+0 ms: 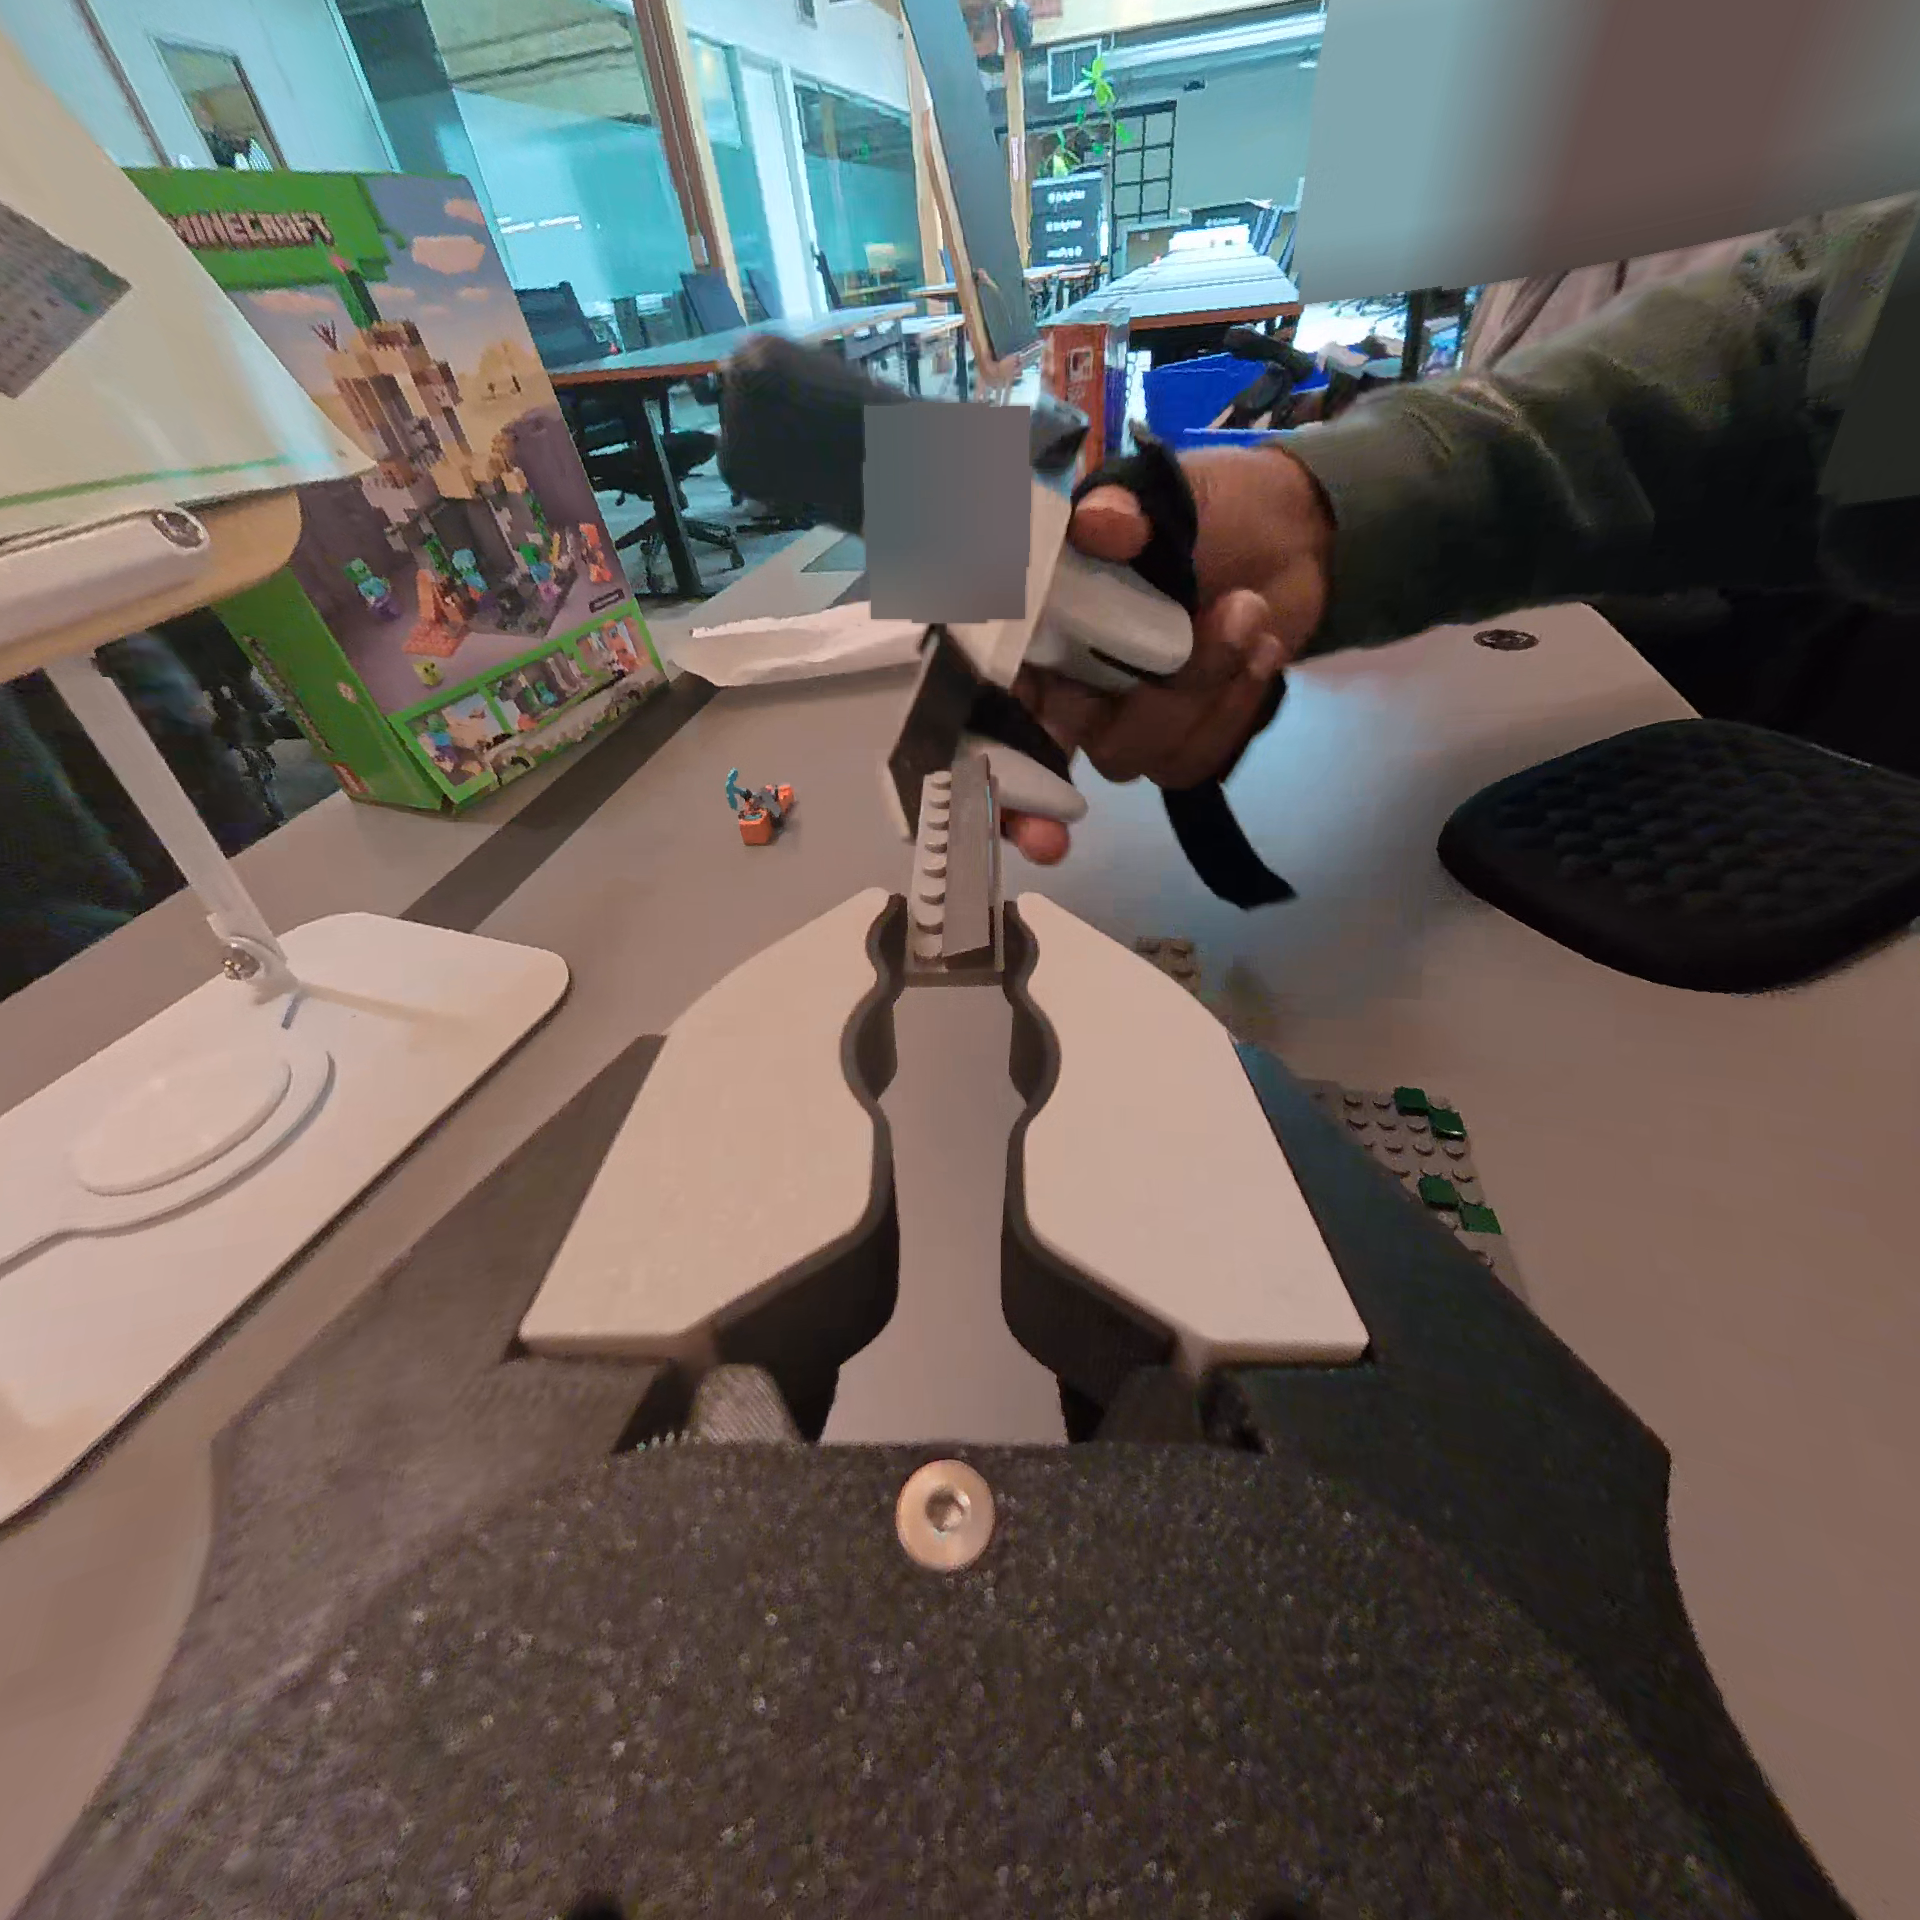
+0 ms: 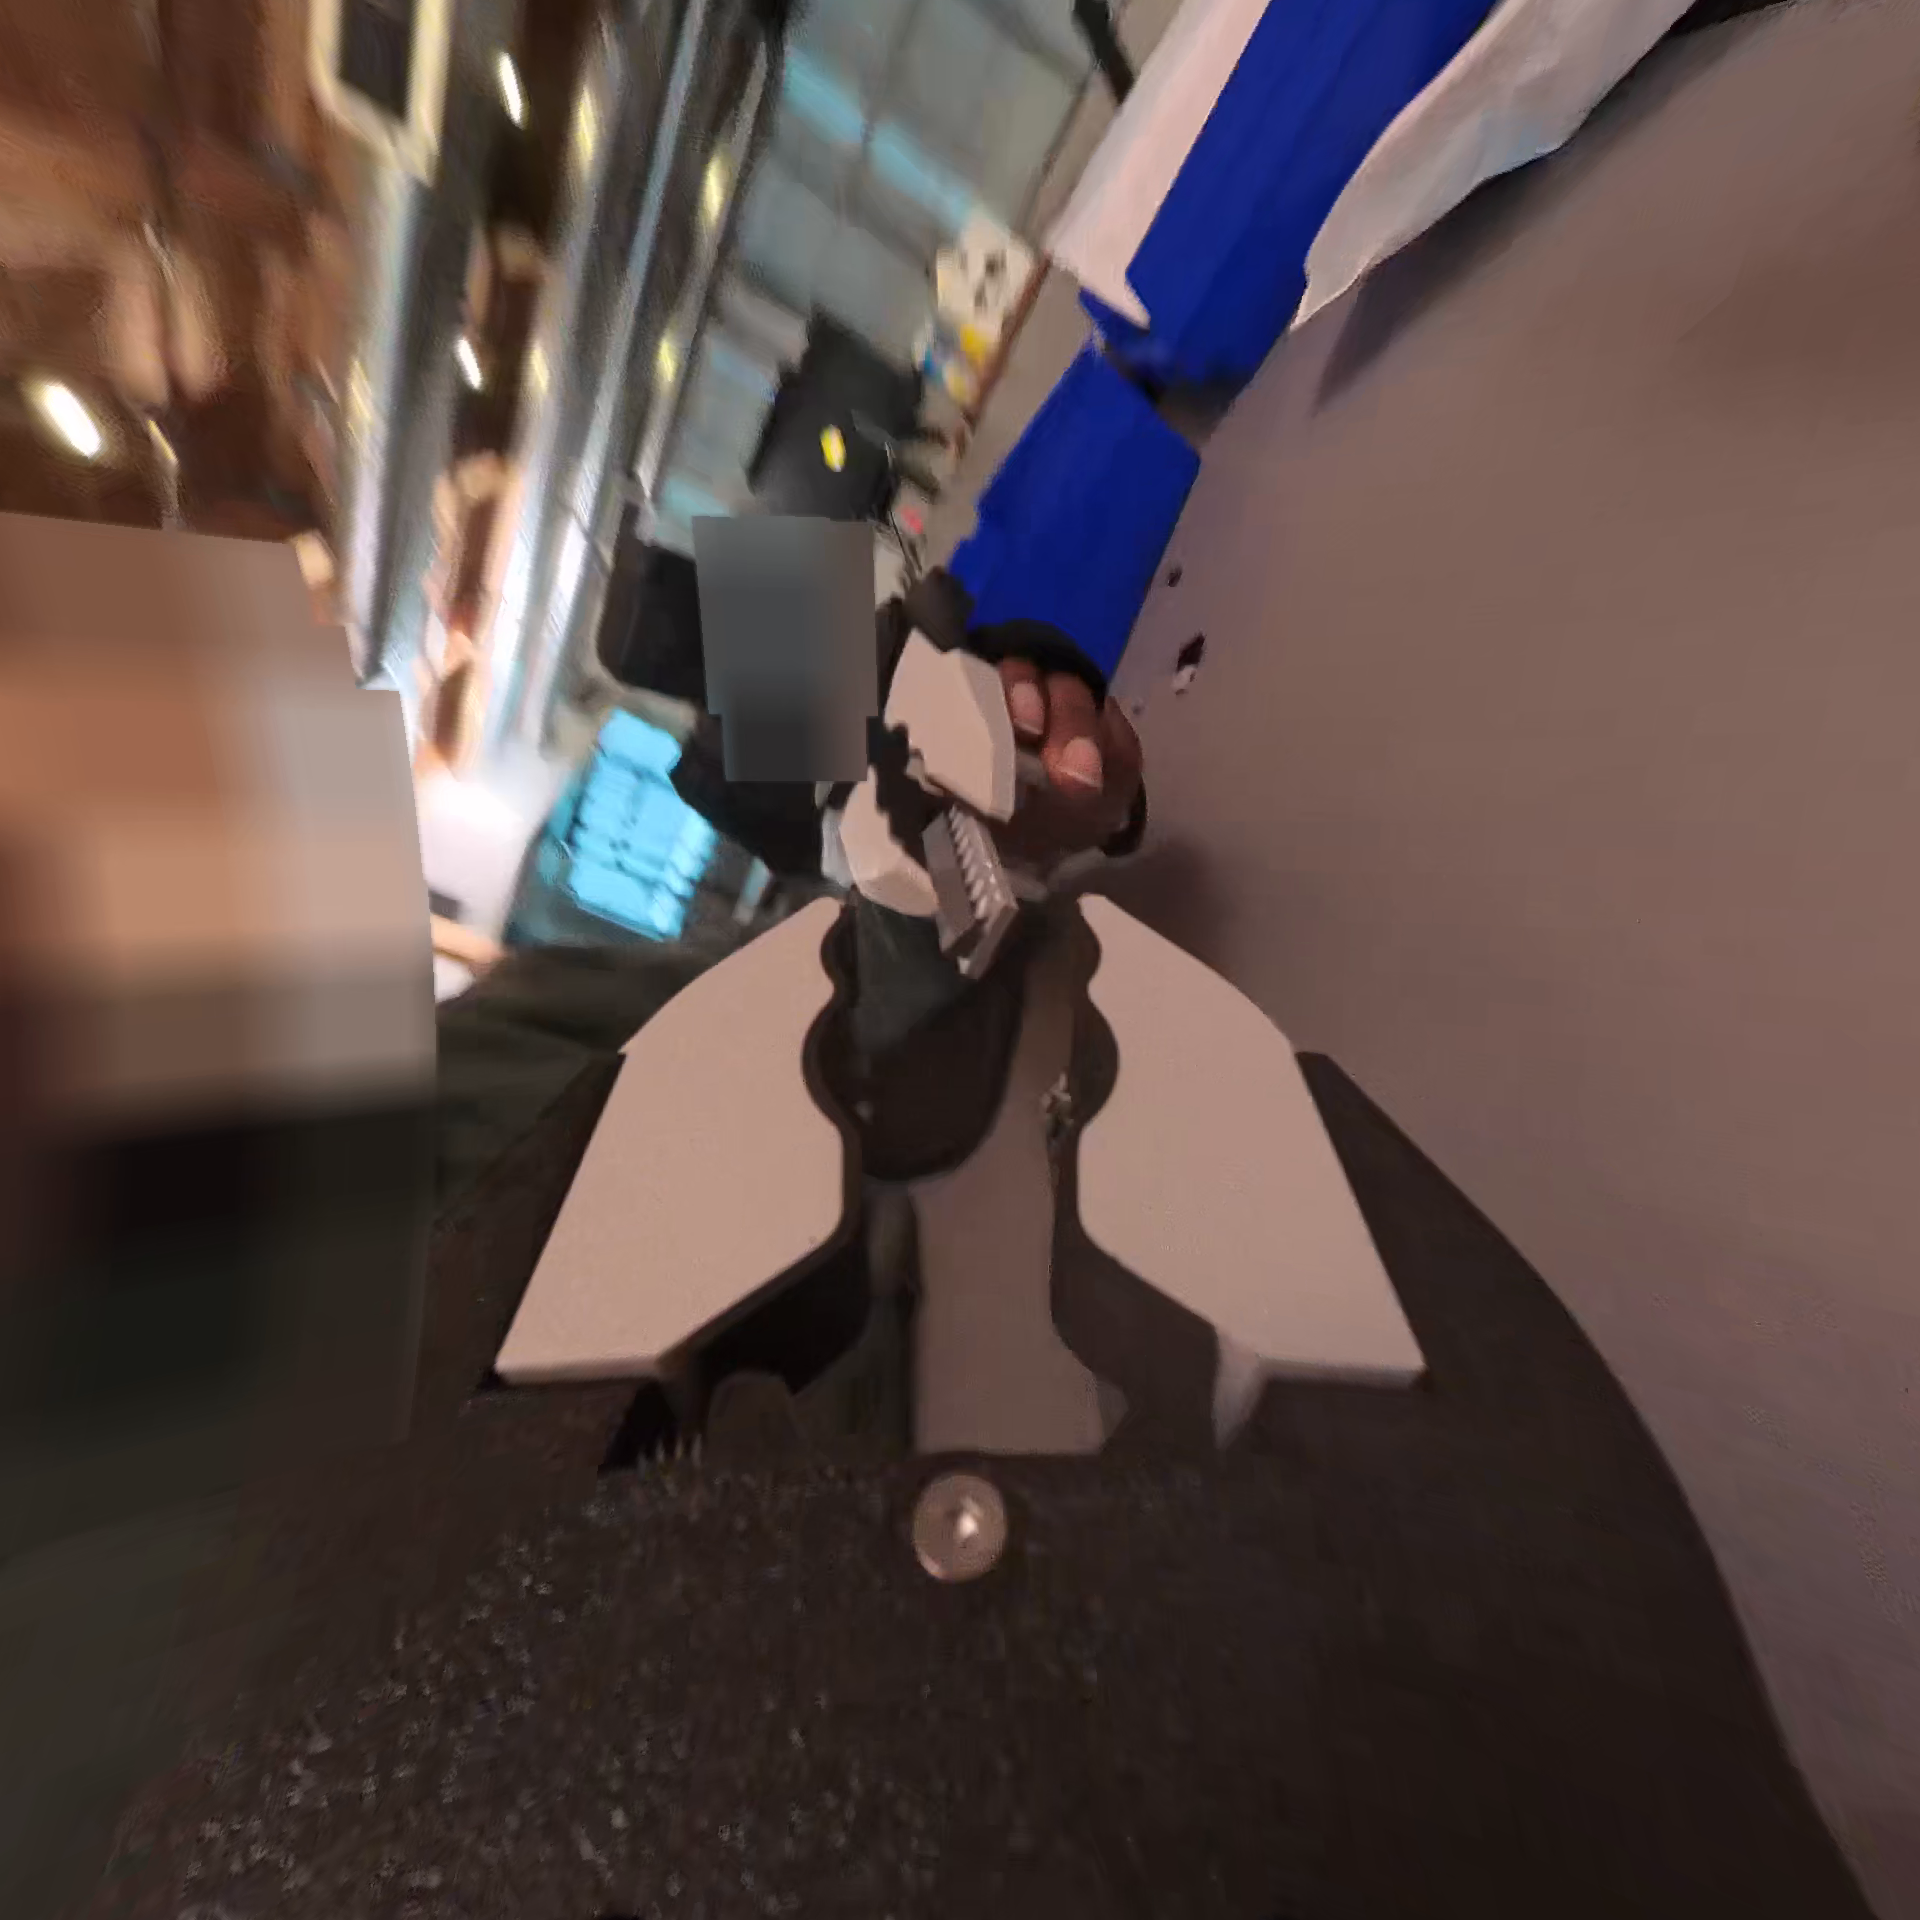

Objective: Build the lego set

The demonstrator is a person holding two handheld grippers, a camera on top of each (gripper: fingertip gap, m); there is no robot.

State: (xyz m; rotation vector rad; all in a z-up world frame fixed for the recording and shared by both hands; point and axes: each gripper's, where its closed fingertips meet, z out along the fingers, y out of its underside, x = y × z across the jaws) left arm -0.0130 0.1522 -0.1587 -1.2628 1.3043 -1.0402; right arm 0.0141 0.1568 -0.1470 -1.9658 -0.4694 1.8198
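Grey bench (image 1: 644, 894) fills the lower frame of the left wrist view, w/ an open office of desks and glass walls behind. Left tongs (image 1: 953, 940) at frame centre are closed almost fully on the near end of a long grey lego plate (image 1: 951, 873), studs facing left; the plate stands on edge, running away from the camera. Its far end sits in the right tongs (image 1: 961, 800), held by a hand (image 1: 1195, 634) w/ a black strap, centre-right of frame. Right wrist view is blurred; the same plate (image 2: 971, 878) shows just above centre, gripped at its far end by the left tongs (image 2: 940, 821). Whether the right tongs (image 2: 961, 935) actually pinch it, can't tell from either view.

Lego set box (image 1: 436, 488) stands upper left, closed, contents not visible. White lamp base (image 1: 260, 1049) at left. Small minifigure (image 1: 764, 805) lies on the bench left of the plate. Grey baseplate w/ green tiles (image 1: 1439, 1153) at right, partly hidden behind the left tool.
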